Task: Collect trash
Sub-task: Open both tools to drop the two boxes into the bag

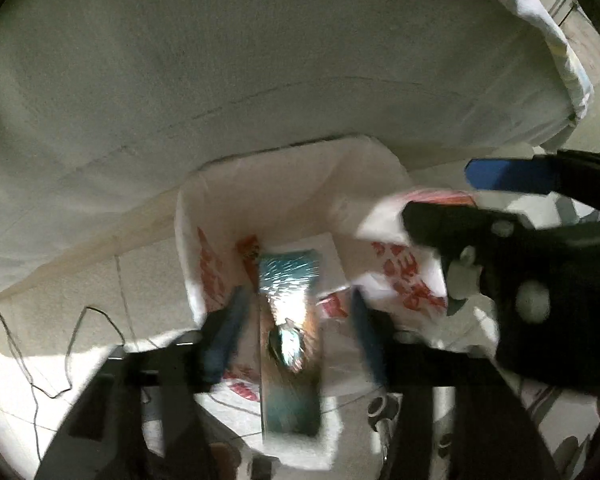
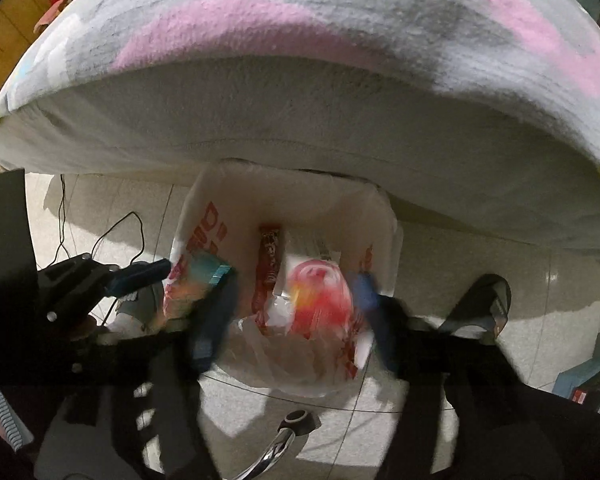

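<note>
Pale tile floor (image 1: 80,280) fills the left wrist view, with a thin black cable (image 1: 60,360) lying on it and a bed's white sheet (image 1: 260,60) curving overhead. A white bag (image 1: 204,264) with red print stands open against the bed. The left gripper (image 1: 296,340) is spread, and a teal packet (image 1: 290,344) lies blurred between its blue fingers, no pad touching it.

From the right wrist, a grey and pink blanket (image 2: 300,40) covers the bed, wooden cabinets (image 2: 16,32) behind. The right gripper (image 2: 292,312) is spread over the bag (image 2: 384,240), with a blurred red-and-white wrapper (image 2: 320,296) between its fingers. A red bar (image 2: 268,264) lies inside. A black slipper (image 2: 484,304) sits on the tiles.
</note>
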`<action>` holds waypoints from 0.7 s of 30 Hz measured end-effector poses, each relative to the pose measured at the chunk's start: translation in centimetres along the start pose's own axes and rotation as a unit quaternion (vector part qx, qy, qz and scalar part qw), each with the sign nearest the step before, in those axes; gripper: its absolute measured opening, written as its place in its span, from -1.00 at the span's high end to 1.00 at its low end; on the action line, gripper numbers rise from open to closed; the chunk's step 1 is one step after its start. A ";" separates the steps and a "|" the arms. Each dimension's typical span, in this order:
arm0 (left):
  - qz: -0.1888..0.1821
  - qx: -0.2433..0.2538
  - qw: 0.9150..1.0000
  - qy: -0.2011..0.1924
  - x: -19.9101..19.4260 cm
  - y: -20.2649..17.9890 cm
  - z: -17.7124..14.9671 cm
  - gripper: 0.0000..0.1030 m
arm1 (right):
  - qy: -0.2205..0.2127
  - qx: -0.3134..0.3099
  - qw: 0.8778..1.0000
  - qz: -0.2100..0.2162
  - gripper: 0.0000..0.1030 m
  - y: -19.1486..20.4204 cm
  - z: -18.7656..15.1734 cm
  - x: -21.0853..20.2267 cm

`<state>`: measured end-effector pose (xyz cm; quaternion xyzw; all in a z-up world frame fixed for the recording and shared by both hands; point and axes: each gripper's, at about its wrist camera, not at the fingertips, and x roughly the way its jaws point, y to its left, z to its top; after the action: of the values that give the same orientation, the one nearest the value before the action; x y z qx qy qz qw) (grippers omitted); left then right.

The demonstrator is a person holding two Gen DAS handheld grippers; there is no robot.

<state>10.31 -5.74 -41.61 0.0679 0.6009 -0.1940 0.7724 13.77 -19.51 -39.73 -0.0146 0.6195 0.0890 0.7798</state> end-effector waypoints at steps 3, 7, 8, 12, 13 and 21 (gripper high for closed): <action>0.004 0.003 1.000 0.000 -0.1 -0.1 -0.1 -0.53 | -0.003 0.005 1.000 0.002 -0.52 0.0 0.0 0.0; 0.012 0.002 1.000 0.003 0.0 0.0 -0.2 -0.55 | -0.007 0.011 1.000 0.000 -0.55 0.2 0.0 -0.4; 0.013 0.001 1.000 0.004 0.0 0.0 -0.1 -0.56 | -0.007 0.013 1.000 0.000 -0.56 0.2 0.0 -0.5; 0.014 0.002 1.000 0.003 -0.3 0.1 -0.1 -0.56 | -0.006 0.012 1.000 -0.002 -0.56 0.3 -0.1 -0.7; 0.014 0.002 1.000 0.002 -0.1 0.2 0.0 -0.56 | -0.007 0.012 1.000 -0.003 -0.56 0.3 0.0 -0.8; 0.022 0.009 1.000 -0.007 -0.5 0.4 -0.2 -0.56 | -0.006 0.012 1.000 -0.010 -0.56 0.1 -0.2 -0.9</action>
<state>10.16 -5.19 -41.28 0.0863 0.5920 -0.1830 0.7801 13.36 -19.58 -38.87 -0.0111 0.6155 0.0735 0.7846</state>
